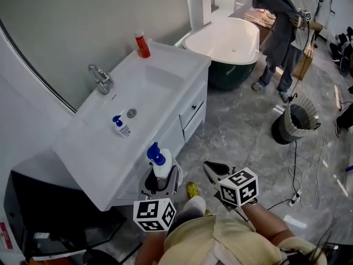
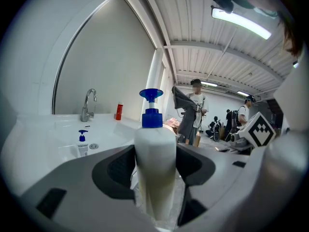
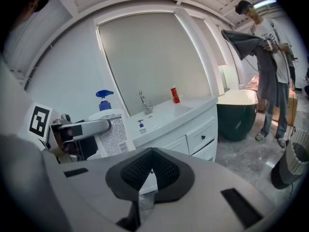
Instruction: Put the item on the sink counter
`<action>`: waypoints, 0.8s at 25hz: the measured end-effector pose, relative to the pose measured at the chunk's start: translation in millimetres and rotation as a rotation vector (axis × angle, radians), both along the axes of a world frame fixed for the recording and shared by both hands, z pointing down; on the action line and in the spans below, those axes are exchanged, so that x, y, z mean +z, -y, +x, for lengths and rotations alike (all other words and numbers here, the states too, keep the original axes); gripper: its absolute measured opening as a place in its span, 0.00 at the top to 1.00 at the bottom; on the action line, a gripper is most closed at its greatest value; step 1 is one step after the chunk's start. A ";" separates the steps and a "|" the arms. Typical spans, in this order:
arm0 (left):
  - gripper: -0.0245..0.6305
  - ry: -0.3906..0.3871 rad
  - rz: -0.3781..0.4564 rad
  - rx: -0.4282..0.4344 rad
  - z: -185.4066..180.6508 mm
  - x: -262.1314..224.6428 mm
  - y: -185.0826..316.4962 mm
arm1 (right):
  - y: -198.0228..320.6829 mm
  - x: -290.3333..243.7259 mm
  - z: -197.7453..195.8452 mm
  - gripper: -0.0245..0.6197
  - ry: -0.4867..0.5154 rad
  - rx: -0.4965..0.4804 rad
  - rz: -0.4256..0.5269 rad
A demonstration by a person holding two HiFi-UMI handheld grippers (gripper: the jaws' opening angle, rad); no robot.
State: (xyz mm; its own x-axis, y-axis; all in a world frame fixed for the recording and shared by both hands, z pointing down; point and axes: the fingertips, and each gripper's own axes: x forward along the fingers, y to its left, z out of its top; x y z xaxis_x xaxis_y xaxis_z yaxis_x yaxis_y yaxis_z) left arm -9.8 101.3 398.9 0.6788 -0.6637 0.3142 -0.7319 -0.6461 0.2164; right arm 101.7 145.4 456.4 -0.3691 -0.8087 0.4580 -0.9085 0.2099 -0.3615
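Jaws of the left gripper (image 2: 154,166) clamp the mid body of the white plastic blue-pump bottle (image 1: 164,167), probably stiff, smooth and rather light, just beside the white sink counter (image 1: 105,148); the right gripper (image 3: 150,170) is closed together, empty.

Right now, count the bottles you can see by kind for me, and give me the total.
Blue-topped pump bottles: 2, the large pump bottle held in the left gripper and the small pump bottle on the sink counter.
Red bottle: 1, at the counter's back corner.
Total: 3.
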 end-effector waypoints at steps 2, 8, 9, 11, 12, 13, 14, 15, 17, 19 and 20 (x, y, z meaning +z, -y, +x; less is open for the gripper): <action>0.54 0.000 -0.001 0.000 3.8 0.2 11.8 | 12.2 -1.9 2.7 0.93 -0.002 -0.002 0.003; 0.54 -0.006 0.008 -0.001 12.9 -3.0 47.3 | 50.6 -7.1 12.2 0.93 -0.010 -0.014 0.013; 0.54 -0.007 0.009 -0.001 13.6 -3.8 53.3 | 57.1 -7.5 13.4 0.93 -0.012 -0.015 0.014; 0.54 -0.010 0.012 -0.003 14.0 -4.9 66.8 | 71.9 -8.5 15.6 0.93 -0.015 -0.015 0.015; 0.54 -0.010 0.012 -0.006 13.5 -5.1 74.3 | 80.2 -9.3 15.9 0.93 -0.016 -0.016 0.017; 0.54 -0.010 0.011 -0.010 12.5 -4.9 82.0 | 88.6 -10.3 15.7 0.93 -0.016 -0.019 0.019; 0.54 -0.010 0.010 -0.017 11.3 -4.5 89.4 | 96.5 -11.2 15.1 0.93 -0.016 -0.024 0.020; 0.54 -0.010 0.007 -0.023 10.2 -3.9 96.2 | 103.8 -11.9 14.5 0.93 -0.016 -0.030 0.021; 0.54 -0.010 0.004 -0.035 8.7 -3.4 108.9 | 117.8 -13.1 14.0 0.93 -0.016 -0.041 0.021; 0.54 -0.012 0.003 -0.044 7.3 -3.8 121.8 | 132.4 -13.9 13.7 0.93 -0.016 -0.049 0.021; 0.54 -0.013 0.002 -0.049 6.0 -4.0 128.2 | 139.8 -14.1 13.0 0.93 -0.016 -0.053 0.021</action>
State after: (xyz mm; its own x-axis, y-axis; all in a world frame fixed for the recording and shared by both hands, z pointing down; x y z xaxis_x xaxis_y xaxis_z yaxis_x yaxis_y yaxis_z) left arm -3.8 -26.9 394.9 0.6492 -0.6973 0.3038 -0.7601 -0.6097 0.2246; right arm 114.7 5.6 442.3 -0.4041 -0.7978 0.4474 -0.9017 0.2651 -0.3416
